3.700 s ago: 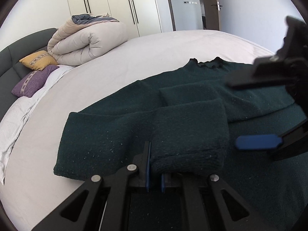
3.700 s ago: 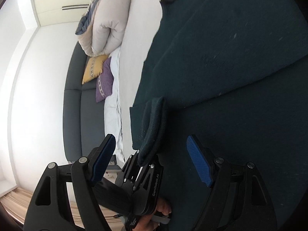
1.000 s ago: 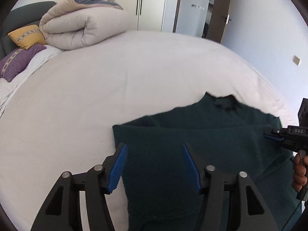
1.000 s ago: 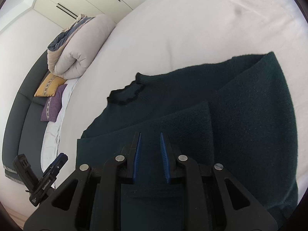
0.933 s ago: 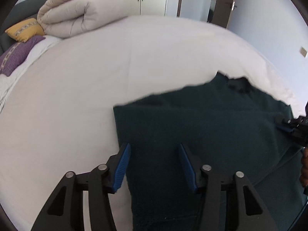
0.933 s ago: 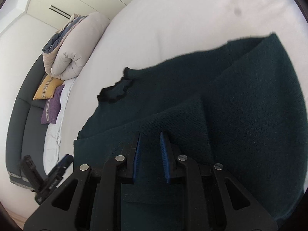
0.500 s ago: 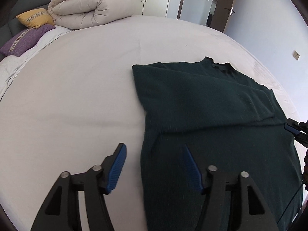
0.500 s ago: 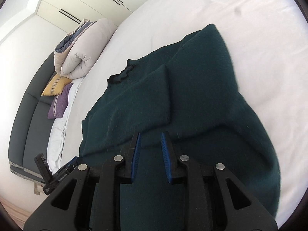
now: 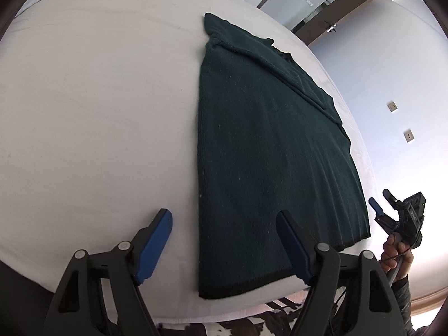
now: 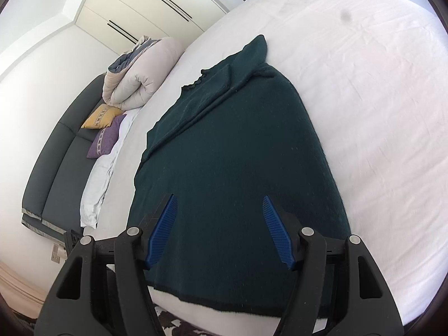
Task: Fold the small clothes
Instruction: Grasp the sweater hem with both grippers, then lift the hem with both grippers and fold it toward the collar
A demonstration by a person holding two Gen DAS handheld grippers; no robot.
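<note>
I see the dark green sweater (image 9: 268, 145) flat on the bed (image 9: 92, 106), hem at its near edge. My left tongs (image 9: 224, 240) gape over that hem, empty. My right tongs (image 10: 219, 231) have just spread, gripping nothing.

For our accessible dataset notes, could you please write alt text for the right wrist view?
A dark green sweater lies flat on a white bed, sleeves folded in, hem toward the camera. The right gripper hovers open above the hem, holding nothing. A rolled duvet and two cushions sit at the headboard.
</note>
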